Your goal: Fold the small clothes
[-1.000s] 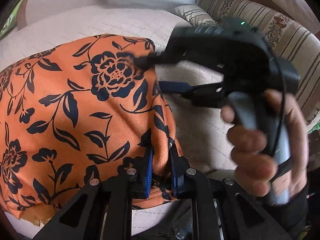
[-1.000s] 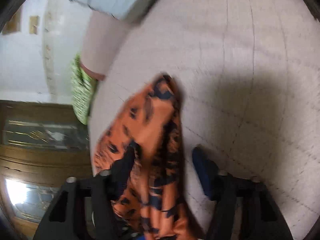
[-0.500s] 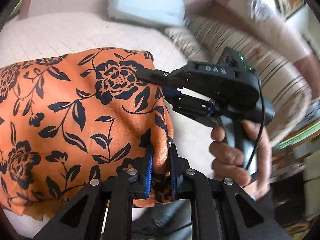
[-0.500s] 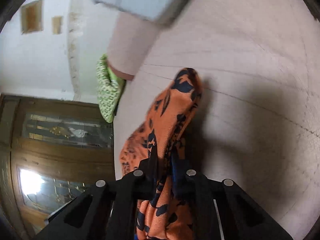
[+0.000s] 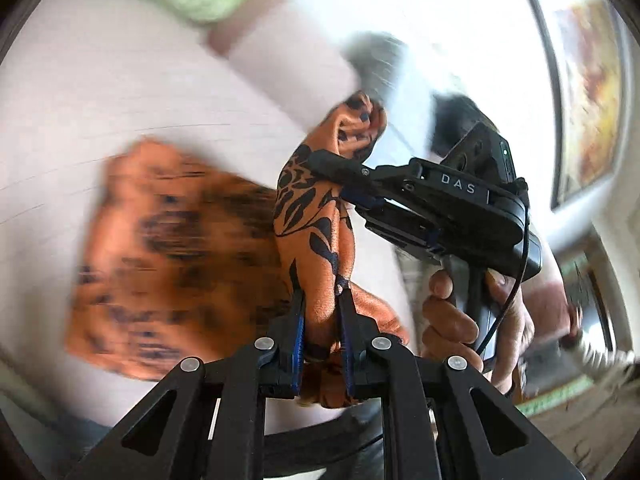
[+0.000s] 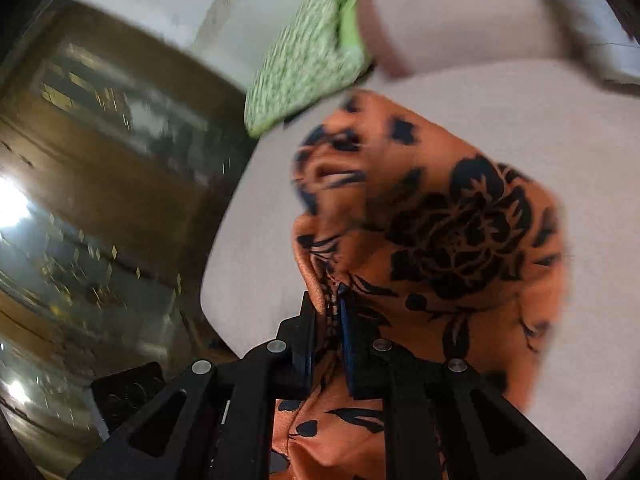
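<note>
An orange cloth with dark floral print hangs lifted over the pale quilted cushion, blurred by motion. My left gripper is shut on one edge of it, a stretched strip rising from its jaws. In the left wrist view, my right gripper pinches the same strip higher up, a person's hand on its handle. In the right wrist view my right gripper is shut on the cloth, which spreads out ahead over the cushion.
A green patterned pillow lies at the cushion's far end beside a pale bolster. Dark wooden doors with glass panes stand left of the cushion. A framed picture hangs on the wall at right.
Right gripper closed on the cloth's edge. Both grippers then swung up and sideways, lifting the cloth off the cushion; it went from lying flat to hanging bunched between them.
</note>
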Demonstrator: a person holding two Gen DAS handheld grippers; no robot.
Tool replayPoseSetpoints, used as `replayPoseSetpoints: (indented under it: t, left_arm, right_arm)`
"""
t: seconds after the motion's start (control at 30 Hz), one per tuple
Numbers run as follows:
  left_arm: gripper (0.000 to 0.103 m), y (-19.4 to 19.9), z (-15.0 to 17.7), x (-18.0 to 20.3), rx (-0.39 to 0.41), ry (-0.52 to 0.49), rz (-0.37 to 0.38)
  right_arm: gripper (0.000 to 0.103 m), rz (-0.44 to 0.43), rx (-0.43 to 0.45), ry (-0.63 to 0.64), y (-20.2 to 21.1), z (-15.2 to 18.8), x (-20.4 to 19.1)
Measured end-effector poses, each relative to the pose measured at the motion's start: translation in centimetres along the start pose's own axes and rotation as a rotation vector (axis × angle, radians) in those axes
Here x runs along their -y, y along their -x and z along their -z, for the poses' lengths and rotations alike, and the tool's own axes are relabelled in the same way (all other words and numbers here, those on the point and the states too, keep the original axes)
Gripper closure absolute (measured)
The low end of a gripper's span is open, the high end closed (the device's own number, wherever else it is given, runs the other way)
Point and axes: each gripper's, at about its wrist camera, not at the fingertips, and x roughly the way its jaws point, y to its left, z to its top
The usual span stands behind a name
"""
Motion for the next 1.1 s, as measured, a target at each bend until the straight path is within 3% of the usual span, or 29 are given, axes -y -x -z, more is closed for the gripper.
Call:
replayPoseSetpoints:
  t: [0.07,0.17,0.23,0.27,0.37,0.4,0.47,0.53,0.63,0.67,0.7,0.77,0.83,0.93,1.03,1.1]
  left_arm:
    - [0.091,0.9,-0.3,-3.7,0.006,0.063,-0.032]
    - [0.089,0.2,-0.3,-8.5,-0.032,0.152,-0.148]
    - [0.085,0.2,0.0,-10.3,-0.055,0.215,-0.242]
    - [0.084,0.2,0.0,-10.2,-0.057,0.210,-0.242]
    - [0.077,2.0,0.2,-9.3,0.005,0.123,-0.246]
    - [0.076,2.7,0.2,-8.6,0.039,0.089,-0.259]
    - [0.074,3.5,0.3,-8.2,0.071,0.070,-0.242]
    - [0.072,3.6,0.4,-8.2,0.078,0.074,-0.252]
    - [0.070,2.5,0.6,-7.4,0.018,0.067,-0.267]
    - [0.069,2.0,0.2,-6.6,0.001,0.062,-0.283]
    - [0.069,1.7,0.0,-6.5,-0.007,0.061,-0.295]
    - [0.069,0.4,-0.2,-6.5,-0.021,0.062,-0.325]
    - [0.069,0.4,-0.2,-6.3,-0.015,0.055,-0.373]
    - [0.068,0.0,-0.1,-5.9,-0.036,0.037,-0.453]
    - [0.068,-0.4,-0.2,-5.4,-0.039,0.009,-0.485]
    - [0.068,0.5,-0.2,-4.7,-0.026,0.019,-0.426]
  right_arm:
    - [0.092,0.009,-0.073,-0.004,-4.7,-0.2,-0.9]
    - [0.091,0.061,-0.162,0.022,-12.0,0.2,-1.3]
    - [0.086,0.063,-0.230,0.012,-15.1,0.9,-0.5]
    - [0.084,0.057,-0.249,-0.008,-15.6,1.4,0.1]
    - [0.069,-0.004,-0.218,0.003,-12.8,1.6,-0.8]
    - [0.057,-0.018,-0.180,0.013,-11.0,1.6,-1.3]
    - [0.047,-0.030,-0.092,0.057,-6.8,1.8,-2.0]
    - [0.047,0.020,-0.039,0.095,-2.8,2.6,-1.6]
    - [0.047,0.133,-0.017,0.124,0.4,4.5,0.6]
    - [0.054,0.166,-0.031,0.125,0.6,5.6,1.8]
    - [0.073,0.190,-0.045,0.127,0.8,6.9,2.9]
    - [0.094,0.137,-0.093,0.101,0.4,11.1,4.3]
    - [0.094,0.144,-0.140,0.132,-1.5,15.8,4.0]
    - [0.094,0.167,-0.157,0.121,-3.4,19.9,4.2]
    - [0.089,0.146,-0.147,0.102,-2.9,20.9,4.1]
    - [0.086,0.128,-0.089,0.141,-0.1,20.2,3.0]
